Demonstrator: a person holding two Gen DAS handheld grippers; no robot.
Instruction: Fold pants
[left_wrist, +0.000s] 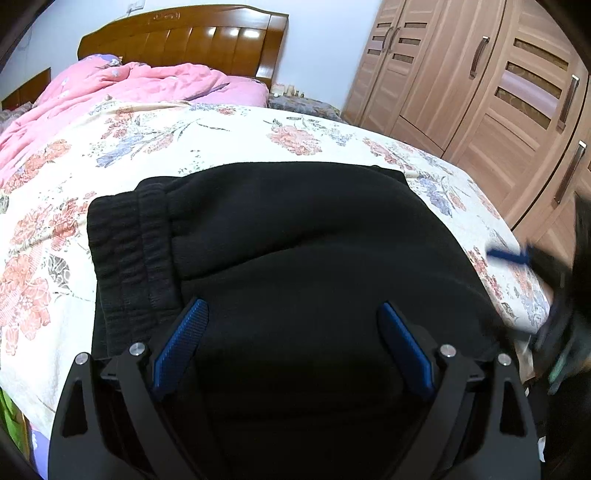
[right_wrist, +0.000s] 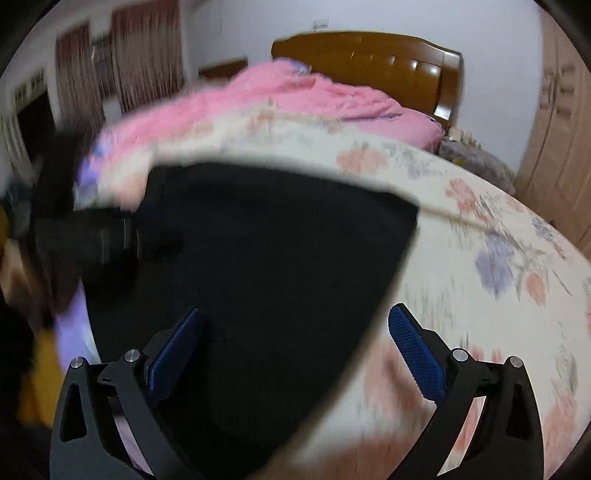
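Black pants (left_wrist: 288, 240) lie folded into a compact stack on the floral bedspread (left_wrist: 184, 136), the ribbed waistband (left_wrist: 125, 243) at the left. My left gripper (left_wrist: 291, 314) hovers over the near part of the stack, open, nothing between its blue pads (left_wrist: 181, 343). The right gripper shows blurred at the right edge of the left wrist view (left_wrist: 546, 295). In the right wrist view the pants (right_wrist: 266, 258) fill the middle, blurred by motion. My right gripper (right_wrist: 299, 325) is open above their right edge, empty. The left gripper's body (right_wrist: 103, 240) appears at the left.
A pink quilt (left_wrist: 122, 85) is bunched at the head of the bed below a wooden headboard (left_wrist: 192, 40). A wooden wardrobe (left_wrist: 487, 92) stands right of the bed. The bed's right edge (left_wrist: 517, 258) drops off close to the pants.
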